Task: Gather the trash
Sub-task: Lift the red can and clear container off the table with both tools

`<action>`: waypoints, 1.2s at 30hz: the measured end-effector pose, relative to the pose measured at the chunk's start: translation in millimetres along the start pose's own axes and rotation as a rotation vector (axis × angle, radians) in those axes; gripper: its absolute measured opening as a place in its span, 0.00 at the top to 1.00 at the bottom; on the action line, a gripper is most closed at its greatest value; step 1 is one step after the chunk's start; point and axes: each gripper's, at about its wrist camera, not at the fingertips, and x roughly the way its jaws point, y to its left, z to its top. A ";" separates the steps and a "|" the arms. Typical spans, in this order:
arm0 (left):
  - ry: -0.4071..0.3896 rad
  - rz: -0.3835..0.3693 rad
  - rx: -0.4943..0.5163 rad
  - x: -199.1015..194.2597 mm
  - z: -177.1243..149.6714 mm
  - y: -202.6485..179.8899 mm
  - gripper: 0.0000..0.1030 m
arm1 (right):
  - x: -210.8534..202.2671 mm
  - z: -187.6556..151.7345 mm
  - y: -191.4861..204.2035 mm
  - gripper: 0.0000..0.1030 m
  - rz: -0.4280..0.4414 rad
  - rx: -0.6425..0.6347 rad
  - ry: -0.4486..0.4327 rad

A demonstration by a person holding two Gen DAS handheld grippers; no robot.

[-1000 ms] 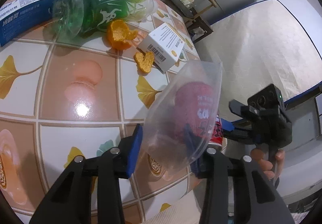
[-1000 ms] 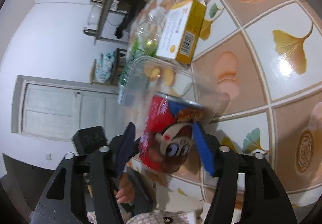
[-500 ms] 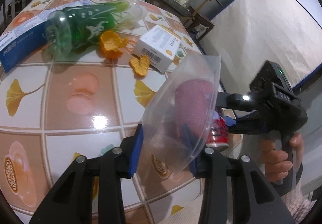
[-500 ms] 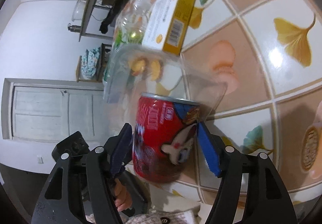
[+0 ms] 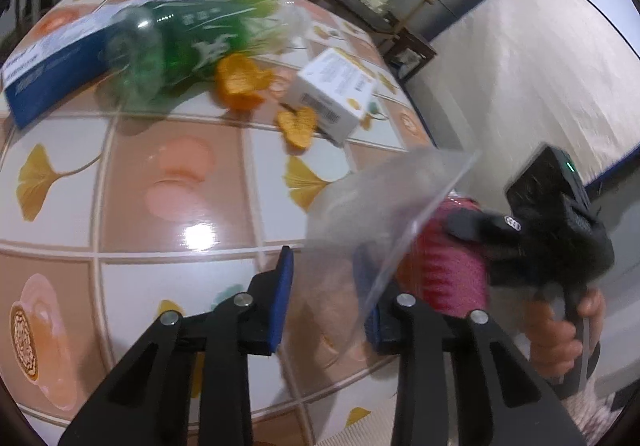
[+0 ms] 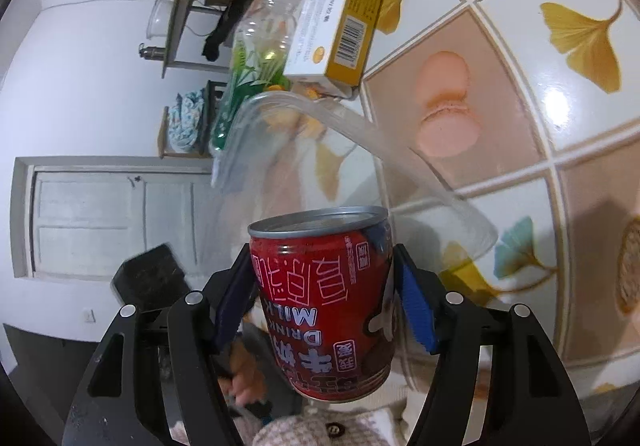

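The right gripper (image 6: 324,306) squeezes the red can (image 6: 324,306) just below the clear bag's (image 6: 352,149) open mouth, which the left gripper (image 5: 324,286), its jaws just closing, pinches.

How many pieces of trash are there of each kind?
Cans: 1, the red milk drink can
Bottles: 1, the green plastic bottle
Boxes: 2, blue box, white and yellow box
Orange peels: 2, and
Clear plastic bags: 1
Total: 7
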 end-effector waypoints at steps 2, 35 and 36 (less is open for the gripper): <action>0.001 0.003 -0.039 -1.5 2.3 9.3 0.71 | -8.1 -5.2 0.8 0.38 0.012 -0.013 -0.013; -0.033 0.073 -0.035 -15.4 5.3 16.6 0.91 | -44.0 -57.2 14.9 0.38 -0.589 -0.623 -0.588; -0.030 0.077 -0.030 -15.5 5.4 15.9 0.91 | -44.6 -58.9 15.1 0.38 -0.591 -0.625 -0.582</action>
